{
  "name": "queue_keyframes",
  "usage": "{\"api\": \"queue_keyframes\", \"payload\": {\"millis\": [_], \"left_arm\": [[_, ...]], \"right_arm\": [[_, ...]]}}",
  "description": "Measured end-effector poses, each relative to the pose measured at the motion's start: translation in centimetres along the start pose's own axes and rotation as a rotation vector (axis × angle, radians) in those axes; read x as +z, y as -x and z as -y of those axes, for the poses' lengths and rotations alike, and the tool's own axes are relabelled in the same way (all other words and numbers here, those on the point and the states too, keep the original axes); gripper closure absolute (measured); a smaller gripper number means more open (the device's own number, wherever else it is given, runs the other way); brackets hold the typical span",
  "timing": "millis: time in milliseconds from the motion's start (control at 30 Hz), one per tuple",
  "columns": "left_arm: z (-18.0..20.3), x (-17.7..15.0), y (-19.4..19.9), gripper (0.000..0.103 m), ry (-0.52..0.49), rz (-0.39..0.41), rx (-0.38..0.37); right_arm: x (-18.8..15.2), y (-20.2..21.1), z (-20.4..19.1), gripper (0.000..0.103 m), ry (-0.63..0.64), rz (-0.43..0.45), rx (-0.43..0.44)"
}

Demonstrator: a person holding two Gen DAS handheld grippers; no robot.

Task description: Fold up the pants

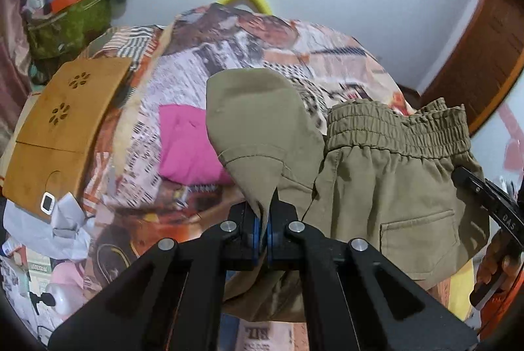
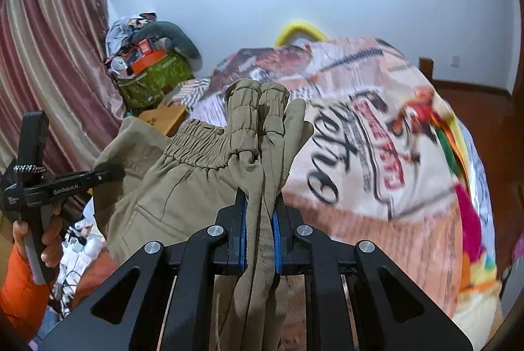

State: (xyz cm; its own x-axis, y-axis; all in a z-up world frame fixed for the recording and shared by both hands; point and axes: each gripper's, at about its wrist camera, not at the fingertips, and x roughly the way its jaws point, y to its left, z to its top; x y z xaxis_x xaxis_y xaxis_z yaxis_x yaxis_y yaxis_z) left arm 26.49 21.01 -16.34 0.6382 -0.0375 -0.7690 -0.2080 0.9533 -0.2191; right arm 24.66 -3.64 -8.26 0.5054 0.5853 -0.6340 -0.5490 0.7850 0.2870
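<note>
Olive-khaki pants [image 1: 386,177] with an elastic waistband hang in the air between my two grippers, above the bed. My left gripper [image 1: 264,220] is shut on a hem corner of the pants, which stands up over its jaws. My right gripper [image 2: 260,213] is shut on a bunched end of the waistband [image 2: 258,118]; the pants [image 2: 157,184] spread to its left. The left gripper's body also shows in the right wrist view [image 2: 49,184], held by a hand in an orange sleeve. The right gripper's body shows at the right edge of the left wrist view [image 1: 484,197].
A bed with a patterned quilt [image 1: 229,56] lies below. On it sit a folded pink garment [image 1: 186,148] and a wooden lap desk [image 1: 65,121]. A green bag of clutter [image 1: 68,23] stands by the curtain [image 2: 42,56]. Crumpled paper [image 1: 62,230] lies at front left.
</note>
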Motion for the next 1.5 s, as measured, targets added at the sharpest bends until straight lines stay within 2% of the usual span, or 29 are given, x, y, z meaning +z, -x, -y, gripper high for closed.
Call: {"api": "queue_keyframes", "payload": {"millis": [167,367,600,867,1067,1200,1267,1367,1467,1500], "left_arm": [[-2.5,1.7,-0.7,0.101,0.033,0.025,0.035],[-6.0,4.1,-2.6,0.101,0.065,0.031,0.078],[-9.7,6.4,-6.3,0.101,0.084,0.026,0.144],[-12.1,7.3,-13.0,0.100,0.077,-0.035,0.175],[-13.7,6.3,-18.0,0.098,0.079,-0.113,0.183],[-15.5,5.2,-19.8,0.091,0.110,-0.153,0.203],[-16.0,4.8,-19.9,0.082,0.106,-0.153,0.231],[-17.1,4.4,-19.7,0.081,0.106,-0.159,0.290],[-18.0,3.9,-19.0,0.079,0.116,-0.178,0.292],[-18.1,3.8,-18.8,0.079,0.111,-0.181,0.305]], "right_arm": [[2.4,-2.4,-1.7,0.092,0.052,0.010,0.010],[4.6,-7.0,-3.2,0.092,0.091,-0.006,0.028],[6.2,-13.1,-4.2,0.092,0.089,-0.030,0.057],[6.5,-18.9,-4.0,0.092,0.088,-0.061,0.043],[4.8,-22.4,-2.2,0.092,0.066,-0.134,0.021],[3.2,-23.6,-1.3,0.091,0.057,-0.178,0.013],[2.6,-23.7,-1.3,0.089,0.071,-0.191,0.000],[2.4,-22.8,-1.0,0.082,0.056,-0.186,-0.015],[2.4,-21.9,-0.5,0.077,0.037,-0.188,-0.032],[2.5,-21.5,-0.3,0.070,0.030,-0.187,-0.040]]}}
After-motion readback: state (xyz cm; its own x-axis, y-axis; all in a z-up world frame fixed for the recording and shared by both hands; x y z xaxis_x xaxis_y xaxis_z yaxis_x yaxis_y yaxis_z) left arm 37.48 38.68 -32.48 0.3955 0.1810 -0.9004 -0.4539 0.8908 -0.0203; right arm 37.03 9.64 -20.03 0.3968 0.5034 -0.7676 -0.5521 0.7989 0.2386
